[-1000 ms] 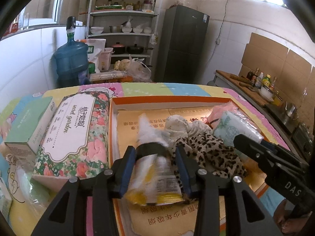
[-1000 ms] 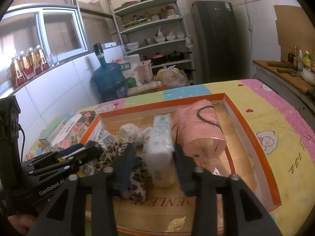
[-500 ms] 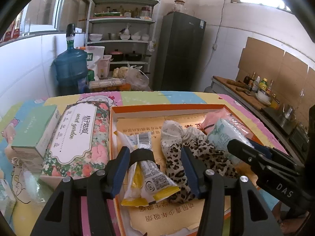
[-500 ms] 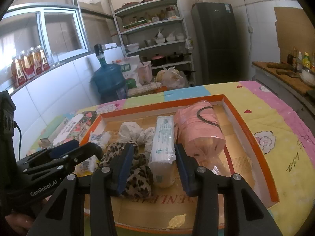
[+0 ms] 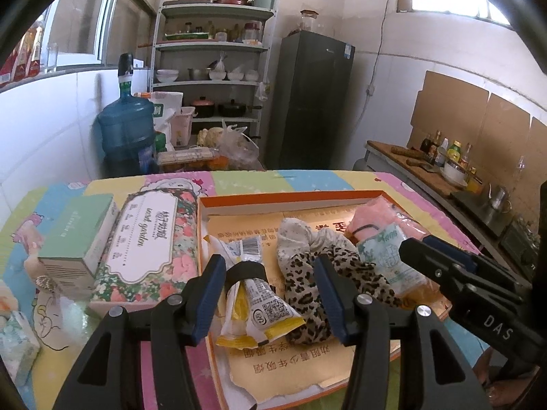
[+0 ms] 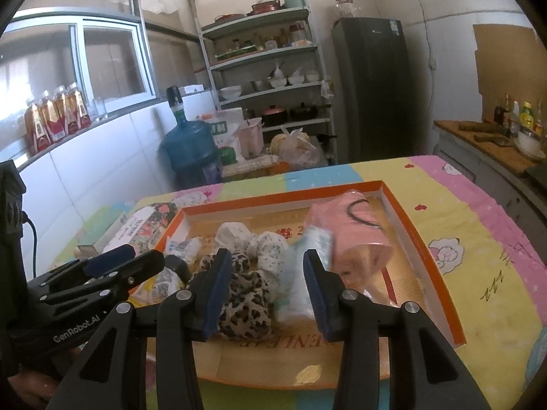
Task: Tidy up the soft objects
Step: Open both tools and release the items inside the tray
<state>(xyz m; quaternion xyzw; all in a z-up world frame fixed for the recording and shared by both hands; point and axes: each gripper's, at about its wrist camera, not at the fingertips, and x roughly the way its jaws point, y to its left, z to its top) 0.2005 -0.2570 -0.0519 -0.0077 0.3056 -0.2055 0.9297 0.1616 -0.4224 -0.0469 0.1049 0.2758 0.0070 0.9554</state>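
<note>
An orange-rimmed box tray (image 5: 290,196) (image 6: 420,235) holds the soft items. A yellow-and-white snack packet bundle with a black band (image 5: 254,302) lies at its left. A leopard-print cloth (image 5: 321,287) (image 6: 244,302), a white patterned cloth (image 5: 294,239) (image 6: 266,246), a white-blue tissue pack (image 5: 389,261) (image 6: 304,273) and a pink bag (image 5: 379,213) (image 6: 348,229) lie beside it. My left gripper (image 5: 270,297) is open above the packet bundle, holding nothing. My right gripper (image 6: 263,292) is open over the leopard cloth and tissue pack, holding nothing.
A floral tissue pack (image 5: 150,242), a green box (image 5: 78,235) and a small packet (image 5: 15,345) lie left of the tray on the colourful tablecloth. A water jug (image 5: 126,133), shelves (image 5: 212,78) and a fridge (image 5: 311,102) stand behind. A counter (image 5: 434,167) runs at the right.
My left gripper opened and released the packet bundle into the tray, then drew back. My right gripper opened, released the tissue pack and drew back.
</note>
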